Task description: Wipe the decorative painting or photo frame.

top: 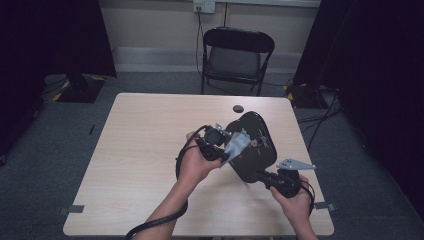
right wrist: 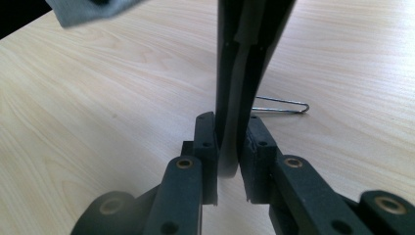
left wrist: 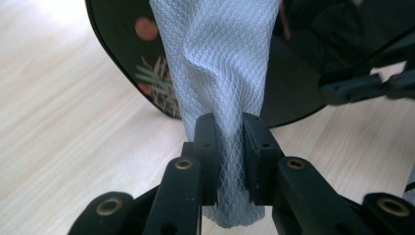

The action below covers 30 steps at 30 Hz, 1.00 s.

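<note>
The left gripper [left wrist: 230, 142] pinches a pale grey cloth [left wrist: 220, 73] with a diamond weave, draped over a glossy black oval tray [top: 252, 145] painted with small orange blossoms. The right gripper [right wrist: 230, 142] clamps the tray's thin rim at 5 o'clock, holding it tilted above the light woodgrain table [top: 145, 150].

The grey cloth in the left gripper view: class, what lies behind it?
Behind the grey cloth, which the left gripper pinches, is a glossy black tray with a painted leaf-and-dot pattern. The cloth covers the tray's middle strip, so any pattern there is hidden.
</note>
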Each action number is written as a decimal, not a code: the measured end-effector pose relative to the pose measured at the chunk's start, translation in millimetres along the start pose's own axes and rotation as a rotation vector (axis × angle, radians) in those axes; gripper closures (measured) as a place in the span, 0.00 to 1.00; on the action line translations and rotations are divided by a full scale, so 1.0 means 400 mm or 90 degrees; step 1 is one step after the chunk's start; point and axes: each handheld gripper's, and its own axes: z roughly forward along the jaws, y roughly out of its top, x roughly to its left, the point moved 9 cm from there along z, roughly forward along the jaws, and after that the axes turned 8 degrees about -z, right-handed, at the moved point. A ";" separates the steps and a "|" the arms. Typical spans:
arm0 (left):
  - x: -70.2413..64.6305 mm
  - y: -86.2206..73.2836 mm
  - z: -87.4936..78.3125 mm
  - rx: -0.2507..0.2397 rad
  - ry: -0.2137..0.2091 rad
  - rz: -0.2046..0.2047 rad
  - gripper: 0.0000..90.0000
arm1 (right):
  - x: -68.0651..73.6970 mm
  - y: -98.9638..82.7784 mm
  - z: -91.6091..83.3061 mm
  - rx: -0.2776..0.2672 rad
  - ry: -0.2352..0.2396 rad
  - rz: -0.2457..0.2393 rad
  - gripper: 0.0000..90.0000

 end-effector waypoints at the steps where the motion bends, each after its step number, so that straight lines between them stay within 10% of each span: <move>1: 0.004 -0.011 0.012 0.005 0.002 -0.004 0.87 | -0.001 0.000 0.000 -0.001 0.000 -0.001 0.88; 30: 0.034 -0.162 0.156 0.084 0.008 -0.033 0.87 | -0.001 0.000 0.001 0.000 0.002 -0.002 0.88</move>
